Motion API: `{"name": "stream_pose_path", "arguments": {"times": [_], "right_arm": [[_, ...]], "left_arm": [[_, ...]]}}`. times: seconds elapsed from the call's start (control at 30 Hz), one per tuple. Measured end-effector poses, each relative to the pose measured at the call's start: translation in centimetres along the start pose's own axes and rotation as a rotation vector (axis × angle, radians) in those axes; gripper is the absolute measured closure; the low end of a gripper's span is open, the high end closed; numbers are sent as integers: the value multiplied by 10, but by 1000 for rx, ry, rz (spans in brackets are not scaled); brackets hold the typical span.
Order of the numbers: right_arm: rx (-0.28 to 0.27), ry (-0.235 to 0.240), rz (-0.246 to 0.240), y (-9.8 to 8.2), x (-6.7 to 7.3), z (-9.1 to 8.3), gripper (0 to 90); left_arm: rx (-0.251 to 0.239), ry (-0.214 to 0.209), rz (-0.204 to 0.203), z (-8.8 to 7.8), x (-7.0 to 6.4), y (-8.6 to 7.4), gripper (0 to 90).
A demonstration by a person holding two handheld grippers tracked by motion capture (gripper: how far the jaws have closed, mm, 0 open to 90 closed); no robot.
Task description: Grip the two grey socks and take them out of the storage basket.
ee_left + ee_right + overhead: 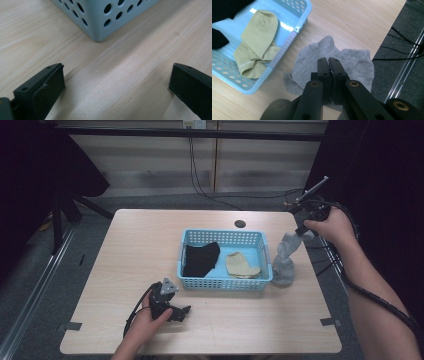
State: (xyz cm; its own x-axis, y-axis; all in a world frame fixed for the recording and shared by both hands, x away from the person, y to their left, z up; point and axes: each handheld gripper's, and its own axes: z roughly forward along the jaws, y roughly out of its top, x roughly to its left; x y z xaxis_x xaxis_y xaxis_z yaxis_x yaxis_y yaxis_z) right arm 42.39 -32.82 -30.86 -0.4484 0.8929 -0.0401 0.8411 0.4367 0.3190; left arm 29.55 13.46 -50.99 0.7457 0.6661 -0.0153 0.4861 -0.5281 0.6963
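- Left gripper [172,307] is seen resting low on the tabletop [125,250], held by the left hand [150,317] near the front edge; the forearm comes in from the bottom of the high view.
- Its jaws are spread wide with nothing between them; in the left gripper view bare wood lies between the two black jaws, and the near corner of the blue basket [100,22] sits just ahead of them, slightly left of centre, apart from both.
- Inside the basket [225,282], a black sock [201,259] and a tan sock [241,265] are seen lying flat, side by side.
- Grey sock [284,260] is found just outside the basket's right wall, hanging from the right jaws with its lower end bunched on the tabletop.
- Right gripper [306,231] is pressed together, pinching the grey sock; in the right gripper view the cloth [312,60] spreads beyond and to both sides of the closed jaw tips.
- Handling is judged as light, soft and limp; no stiffness, so it drapes and folds under its own weight. It is not fragile, though thin knit may slip from a shallow pinch.
- Best hold is judged to be a deep bite on the doubled cuff edge, as now, so that the rest trails freely below.
- Right hand [330,227] is held raised at the tabletop's right edge, wrist bent, with the gripper angled down and leftward toward the basket; the forearm runs back to the lower right.
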Motion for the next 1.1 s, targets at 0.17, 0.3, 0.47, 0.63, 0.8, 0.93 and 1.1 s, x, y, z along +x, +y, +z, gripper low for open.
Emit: {"name": "stream_pose_path", "arguments": {"times": [0.17,0.3,0.47,0.63,0.8,0.93,1.1], "right_arm": [[7,8,10,-2,1,17,884],[11,19,11,-3,3,36,881],[24,42,4,-5,8,56,880],[38,56,1,-8,9,69,876],[45,58,11,-13,8,77,859],[32,59,31,-17,6,82,791],[37,50,31,-21,6,84,681]], "left_arm": [[0,0,0,0,0,0,0],[0,0,0,0,0,0,0],[0,-1,0,0,0,0,0],[0,0,0,0,0,0,0],[0,0,0,0,0,0,0],[0,0,0,0,0,0,0],[0,-1,-1,0,0,0,0]]}}
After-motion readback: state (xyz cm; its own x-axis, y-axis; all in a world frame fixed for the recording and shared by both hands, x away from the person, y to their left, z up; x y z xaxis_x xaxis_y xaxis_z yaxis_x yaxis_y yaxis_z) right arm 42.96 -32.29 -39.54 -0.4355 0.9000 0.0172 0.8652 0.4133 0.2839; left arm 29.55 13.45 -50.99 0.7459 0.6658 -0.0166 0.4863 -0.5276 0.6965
